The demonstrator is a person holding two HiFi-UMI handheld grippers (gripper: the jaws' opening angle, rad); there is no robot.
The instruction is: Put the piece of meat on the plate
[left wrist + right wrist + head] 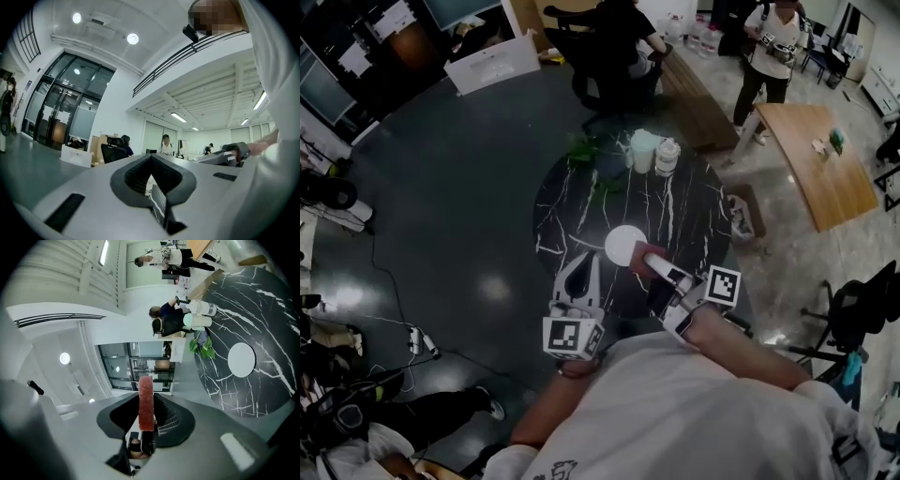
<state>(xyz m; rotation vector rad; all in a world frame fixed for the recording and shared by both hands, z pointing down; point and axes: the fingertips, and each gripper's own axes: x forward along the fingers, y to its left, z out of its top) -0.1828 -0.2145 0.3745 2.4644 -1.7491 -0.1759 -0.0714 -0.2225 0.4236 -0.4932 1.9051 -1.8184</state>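
Grips meat [146, 404] in right gripper [652, 268], slab on edge, long axis along the jaws. Hangs it just off plate's [623, 246] 4 o'clock rim in head view; finds plate at 2 o'clock in right gripper view. Holds left gripper [579, 278] at plate's 8 o'clock, jaws narrowly apart, empty, farther off. Calls, likely, for short reach toward 10 o'clock.

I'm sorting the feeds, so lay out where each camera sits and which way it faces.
Head view: on the person's head, looking steeply down at the black table and white plate; shows the person's shirt, left gripper and right gripper.
Left gripper view: on the left gripper, facing level across the room; shows its empty jaws.
Right gripper view: on the right gripper, turned sideways toward table and plate; shows its jaws clamping the meat.
Shared: head and right gripper views both show plate, table and meat.
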